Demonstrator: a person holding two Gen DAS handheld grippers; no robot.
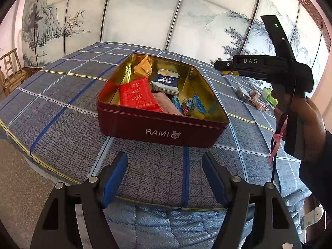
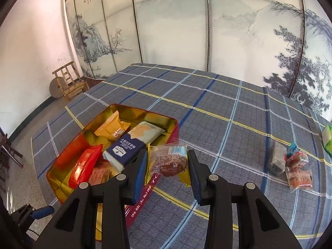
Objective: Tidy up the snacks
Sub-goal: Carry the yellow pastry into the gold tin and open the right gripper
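A dark red BAMI tin (image 1: pixel 157 129) with a gold inside stands open on the plaid bed; it also shows in the right wrist view (image 2: pixel 62 178). It holds a red packet (image 1: pixel 136 95), an orange packet (image 1: pixel 143 66), a navy-and-white packet (image 1: pixel 166 81) and several small sweets. My left gripper (image 1: pixel 165 178) is open and empty, in front of the tin's near wall. My right gripper (image 2: pixel 167 168) is shut on a clear-wrapped brown pastry (image 2: pixel 169 161), held in the air by the tin's right edge.
Several loose snacks (image 2: pixel 290 164) lie on the bed to the right, with a green packet (image 2: pixel 327 139) at the far right. A wooden chair (image 2: pixel 69 83) stands at the back left by the painted screen. The bed's near edge is below my left gripper.
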